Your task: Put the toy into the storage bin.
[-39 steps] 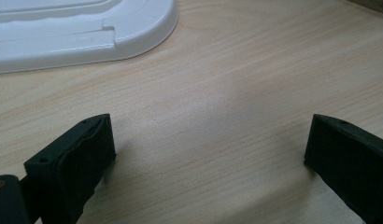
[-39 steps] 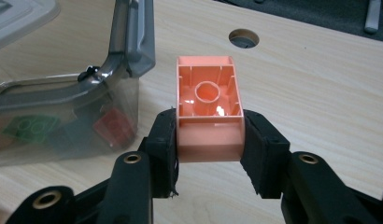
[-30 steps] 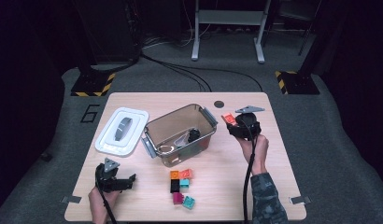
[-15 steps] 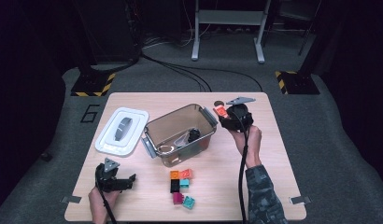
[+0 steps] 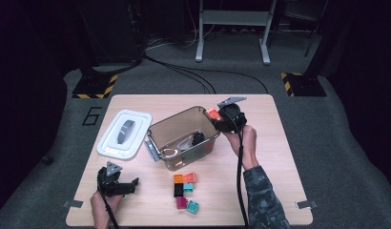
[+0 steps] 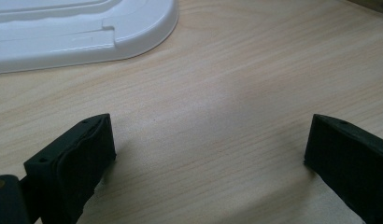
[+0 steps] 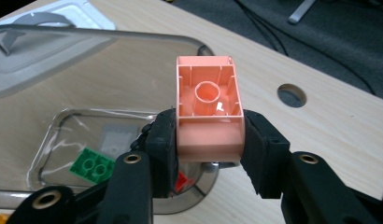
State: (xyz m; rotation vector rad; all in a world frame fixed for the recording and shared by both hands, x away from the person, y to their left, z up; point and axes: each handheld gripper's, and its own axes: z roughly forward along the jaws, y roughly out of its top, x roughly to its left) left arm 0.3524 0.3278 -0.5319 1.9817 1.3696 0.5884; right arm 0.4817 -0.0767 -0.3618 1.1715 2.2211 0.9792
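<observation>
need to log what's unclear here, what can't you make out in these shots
- Bin contents, high view: too small and dim behind the tinted wall; a dark lump and a pale loop, unnamed.
- Bin floor, right gripper view: the held orange brick and right gripper cover much of it; a green brick shows.
- Lid, left gripper view: cut off by the top and left edges.
- Loose bricks, high view: too small to count studs.

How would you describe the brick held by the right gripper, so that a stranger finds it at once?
Start at the clear bin in the middle of the table. At its far right corner the right gripper clamps an orange brick, hollow underside showing. The other bricks lie loose; this one is held in the air between black jaws.
</observation>
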